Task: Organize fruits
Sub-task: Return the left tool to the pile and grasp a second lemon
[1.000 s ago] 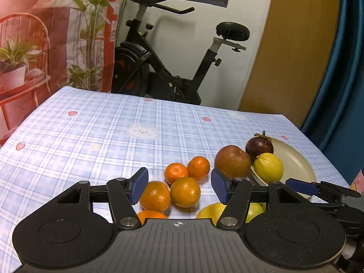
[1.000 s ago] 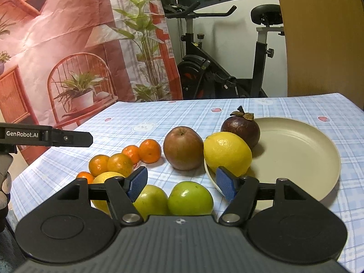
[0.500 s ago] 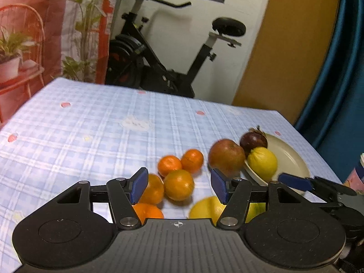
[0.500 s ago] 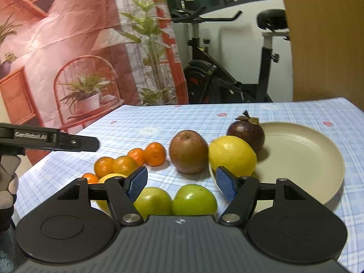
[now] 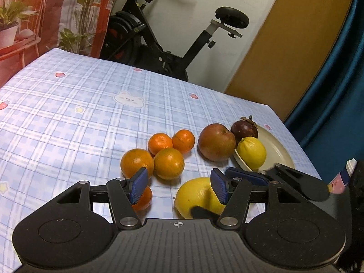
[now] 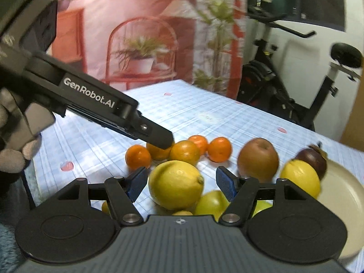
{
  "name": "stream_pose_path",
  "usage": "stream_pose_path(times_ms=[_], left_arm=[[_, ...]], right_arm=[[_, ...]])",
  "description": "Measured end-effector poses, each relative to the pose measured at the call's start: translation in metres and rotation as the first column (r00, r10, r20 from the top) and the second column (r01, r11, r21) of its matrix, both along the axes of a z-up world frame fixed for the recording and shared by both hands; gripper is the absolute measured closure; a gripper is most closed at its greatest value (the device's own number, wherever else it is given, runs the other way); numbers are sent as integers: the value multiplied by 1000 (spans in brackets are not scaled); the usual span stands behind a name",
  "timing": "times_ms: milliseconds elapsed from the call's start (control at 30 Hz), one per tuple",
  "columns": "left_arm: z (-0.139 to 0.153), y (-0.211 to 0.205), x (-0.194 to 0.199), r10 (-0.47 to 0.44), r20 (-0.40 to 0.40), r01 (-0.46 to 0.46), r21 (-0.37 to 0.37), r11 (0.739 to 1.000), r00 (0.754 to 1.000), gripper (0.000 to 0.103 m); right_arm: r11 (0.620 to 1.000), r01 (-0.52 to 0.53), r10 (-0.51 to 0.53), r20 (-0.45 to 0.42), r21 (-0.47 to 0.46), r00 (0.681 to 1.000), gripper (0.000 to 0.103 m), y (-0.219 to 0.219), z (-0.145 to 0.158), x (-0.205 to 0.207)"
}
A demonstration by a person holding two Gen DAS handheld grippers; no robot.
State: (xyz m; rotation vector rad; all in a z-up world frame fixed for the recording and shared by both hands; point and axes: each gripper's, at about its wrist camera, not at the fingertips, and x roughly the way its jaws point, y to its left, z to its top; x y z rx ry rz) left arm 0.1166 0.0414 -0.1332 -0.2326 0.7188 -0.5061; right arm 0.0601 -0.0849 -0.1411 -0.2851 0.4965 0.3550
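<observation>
Both grippers have their jaws spread and empty. The right gripper (image 6: 180,183) frames a big lemon (image 6: 176,185) on the tabletop (image 6: 204,111), pads not touching it, with green apples (image 6: 211,202) just behind, which the left view mostly hides. The left gripper (image 5: 178,185) hovers over the oranges (image 5: 168,163). Its view shows the plate (image 5: 278,150) better, holding a second lemon (image 5: 251,152) and a mangosteen (image 5: 244,128), brown apple (image 5: 216,142) just beside it.

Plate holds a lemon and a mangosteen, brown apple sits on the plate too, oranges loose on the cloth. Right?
Not quite. The brown apple is off the plate, on the cloth beside its rim, as the left wrist view shows. The lemon and mangosteen are on the plate, and the oranges lie loose on the cloth.
</observation>
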Motion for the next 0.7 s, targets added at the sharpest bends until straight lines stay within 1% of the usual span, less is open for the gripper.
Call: stream_pose_path(times_ms=[100,133,167,200,333,567,700], left_arm=[[-3,-2,0,-23,-12,23,-4,1000,1000,40],[-5,-4,0,-35,-19,35,-7,999,999,40],[-7,-5,0,-48,-26,48,-10,999,998,40],[-8,-8,1,-63,-34,62,-11,998,997,39],[-17,-17,2,-110,-70,110,-10,994,991,38],[-28,-21,4,-144,-113,140,-38,989,983,35],[-34,-24,5,-161,-139,158,-37,987,977,34]], right_arm=[[1000,-1,0,-28,-7,1000,34,4,-6,13],[1000,-1,1,-40,-3,999,35,5,-9,15],[1000,-5,5,-52,0,999,40,6,-12,16],[1000,-9,9,-55,0,998,40,6,-15,14],[1000,-24,24,-27,-6,999,42,7,-18,4],[1000,-28,28,-7,-5,1000,43,5,-20,-5],[999,-32,32,3,-14,999,43,6,-22,-6]])
